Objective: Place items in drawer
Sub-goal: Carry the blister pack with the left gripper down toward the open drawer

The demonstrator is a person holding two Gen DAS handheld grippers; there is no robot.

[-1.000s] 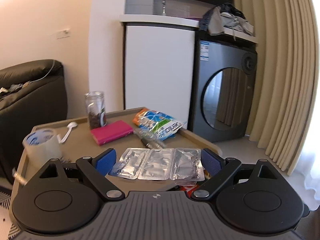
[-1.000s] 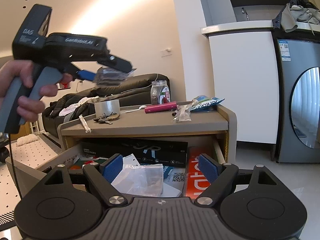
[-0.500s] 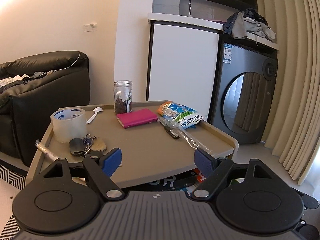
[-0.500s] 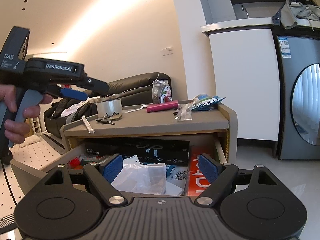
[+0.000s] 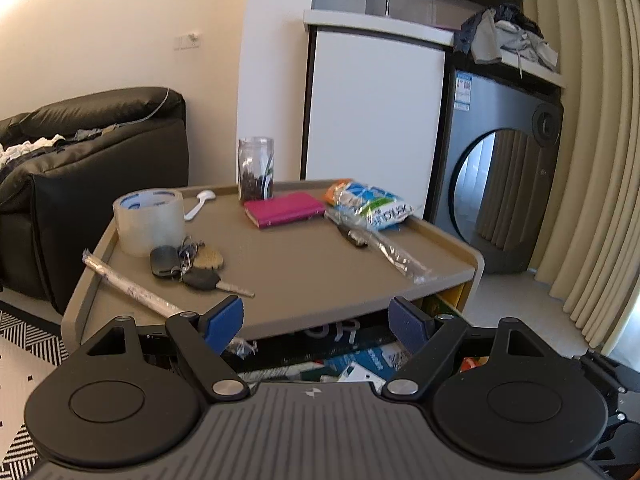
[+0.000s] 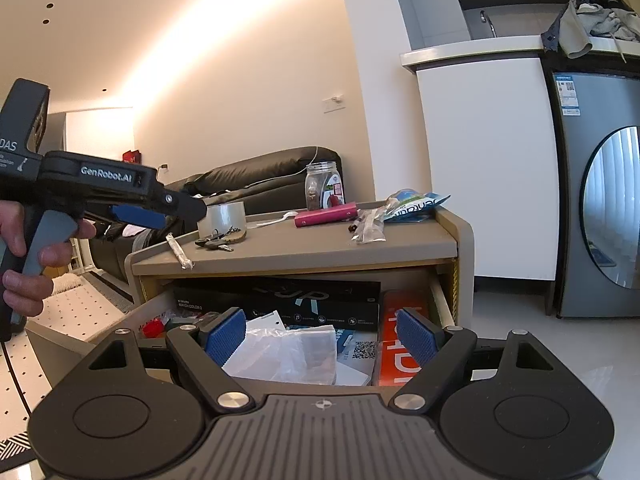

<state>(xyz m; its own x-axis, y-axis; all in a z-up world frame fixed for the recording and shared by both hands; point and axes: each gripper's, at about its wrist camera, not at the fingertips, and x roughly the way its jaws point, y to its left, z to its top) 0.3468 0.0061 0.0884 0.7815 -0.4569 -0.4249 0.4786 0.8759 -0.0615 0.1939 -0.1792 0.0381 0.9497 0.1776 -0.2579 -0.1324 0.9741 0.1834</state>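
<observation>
My left gripper [image 5: 316,322] is open and empty, hovering in front of the brown table [image 5: 304,276], above the open drawer [image 5: 360,360]. On the table lie a tape roll [image 5: 148,222], keys [image 5: 188,266], a pink wallet [image 5: 285,209], a snack bag [image 5: 368,204], a glass jar [image 5: 256,168] and a white spoon [image 5: 198,206]. My right gripper [image 6: 320,338] is open and empty over the drawer [image 6: 440,300], which holds a clear plastic bag [image 6: 288,352], a black box [image 6: 280,304] and an orange box [image 6: 404,344]. In the right wrist view a hand [image 6: 24,264] holds the left gripper [image 6: 176,210] at the left.
A wrapped stick [image 5: 128,286] hangs over the table's left front edge. A clear bag with a small black item [image 5: 380,248] lies near the right edge. A black sofa [image 5: 80,168] stands to the left, a white cabinet [image 5: 376,120] and a washing machine [image 5: 500,184] behind and to the right.
One second ago the left gripper held silver foil blister packs; it has since let them go. It has come down and back from the table. The right gripper has barely moved.
</observation>
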